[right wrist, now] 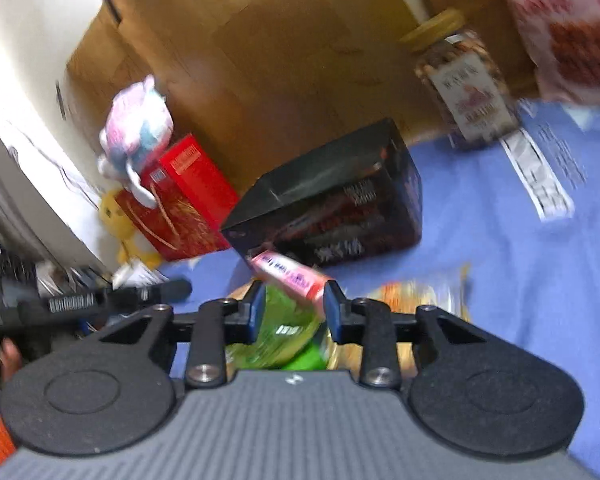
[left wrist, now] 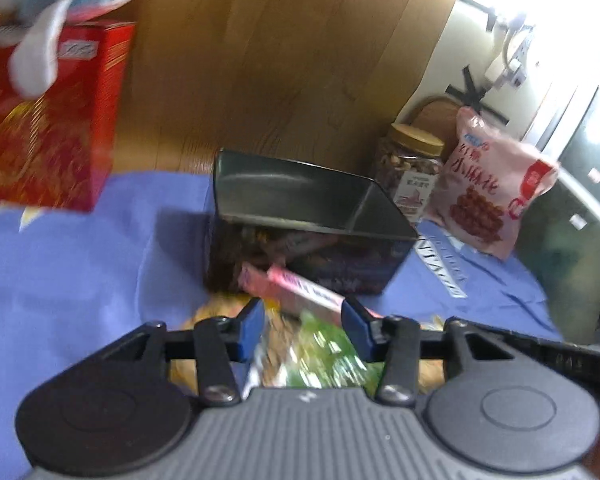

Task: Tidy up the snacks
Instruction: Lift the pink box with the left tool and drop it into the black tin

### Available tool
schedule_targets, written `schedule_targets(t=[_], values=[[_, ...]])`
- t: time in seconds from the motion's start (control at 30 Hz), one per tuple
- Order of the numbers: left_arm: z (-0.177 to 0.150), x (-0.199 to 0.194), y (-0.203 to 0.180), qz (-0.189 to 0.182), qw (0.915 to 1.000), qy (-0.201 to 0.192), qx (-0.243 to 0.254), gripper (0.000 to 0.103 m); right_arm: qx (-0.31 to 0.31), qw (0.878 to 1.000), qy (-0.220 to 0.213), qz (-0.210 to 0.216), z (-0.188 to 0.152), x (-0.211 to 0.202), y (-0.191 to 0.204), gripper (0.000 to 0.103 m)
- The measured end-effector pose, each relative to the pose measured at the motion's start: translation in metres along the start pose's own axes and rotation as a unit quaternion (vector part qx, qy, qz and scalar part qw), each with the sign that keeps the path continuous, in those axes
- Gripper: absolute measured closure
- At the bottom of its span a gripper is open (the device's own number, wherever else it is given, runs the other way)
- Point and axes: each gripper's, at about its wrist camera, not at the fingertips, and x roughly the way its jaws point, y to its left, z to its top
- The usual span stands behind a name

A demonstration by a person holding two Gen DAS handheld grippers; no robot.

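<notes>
An open black tin box (left wrist: 308, 216) stands on the blue cloth (left wrist: 60, 264); it also shows in the right wrist view (right wrist: 332, 196). In front of it lie a pink snack box (left wrist: 296, 288), a green packet (left wrist: 324, 356) and yellow-orange packets (left wrist: 216, 312). My left gripper (left wrist: 304, 320) is open, its jaws either side of the green packet and the pink box's end. My right gripper (right wrist: 294, 308) is open over the green packet (right wrist: 284, 328), with the pink box (right wrist: 292, 276) at its tips. An orange packet (right wrist: 416, 296) lies to the right.
A red box (left wrist: 48, 120) with a plush toy (left wrist: 52, 4) on top stands at the left. A nut jar (left wrist: 408, 172) and a pink snack bag (left wrist: 492, 188) stand at the right. The left gripper (right wrist: 100, 300) shows in the right view. A wooden wall is behind.
</notes>
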Motion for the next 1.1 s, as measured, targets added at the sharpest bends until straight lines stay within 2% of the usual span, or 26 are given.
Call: schedule_targets(t=[0.07, 0.17, 0.2, 0.37, 0.43, 0.47, 0.53, 0.6, 0.73, 0.9, 1.0, 1.1], values=[[0.012, 0.014, 0.007, 0.008, 1.0000, 0.003, 0.002, 0.058, -0.031, 0.999, 0.019, 0.000, 0.003, 0.014, 0.002, 0.064], [0.023, 0.036, 0.025, 0.008, 0.9996, 0.015, -0.023, 0.053, -0.067, 0.997, 0.040, -0.011, 0.002, 0.033, 0.004, 0.062], [0.025, 0.043, 0.030, 0.004, 0.9992, 0.024, -0.032, 0.051, -0.070, 0.996, 0.046, -0.012, 0.002, 0.038, 0.002, 0.057], [0.019, 0.071, 0.036, -0.033, 0.9974, 0.055, -0.034, 0.053, -0.095, 0.994, 0.060, -0.002, 0.001, 0.048, -0.006, 0.052], [0.016, 0.080, 0.033, -0.040, 0.9968, 0.064, -0.028, 0.058, -0.105, 0.992, 0.062, 0.004, 0.003, 0.049, -0.007, 0.053], [0.013, 0.082, 0.030, -0.031, 0.9976, 0.059, -0.016, 0.058, -0.112, 0.992, 0.063, 0.002, 0.006, 0.051, -0.005, 0.053], [0.010, 0.076, 0.024, -0.027, 0.9985, 0.048, 0.005, 0.059, -0.125, 0.990, 0.060, -0.010, 0.006, 0.051, -0.004, 0.064], [0.006, 0.067, 0.021, -0.027, 0.9985, 0.046, 0.012, 0.059, -0.121, 0.991, 0.050, -0.015, 0.004, 0.045, -0.005, 0.073], [0.002, 0.040, 0.020, -0.033, 0.9990, 0.028, -0.007, 0.059, -0.102, 0.994, 0.020, 0.007, 0.003, 0.031, 0.000, 0.073], [0.024, -0.001, 0.010, -0.029, 0.9986, -0.043, -0.012, 0.059, -0.141, 0.989, -0.051, 0.015, 0.028, 0.014, 0.028, 0.072], [0.049, 0.009, 0.004, -0.020, 0.9975, -0.067, -0.010, 0.059, -0.151, 0.986, -0.075, 0.002, 0.054, 0.028, 0.028, 0.071], [0.067, 0.044, 0.006, -0.023, 0.9982, -0.054, -0.015, 0.060, -0.151, 0.985, -0.079, -0.035, 0.074, 0.057, 0.011, 0.063]])
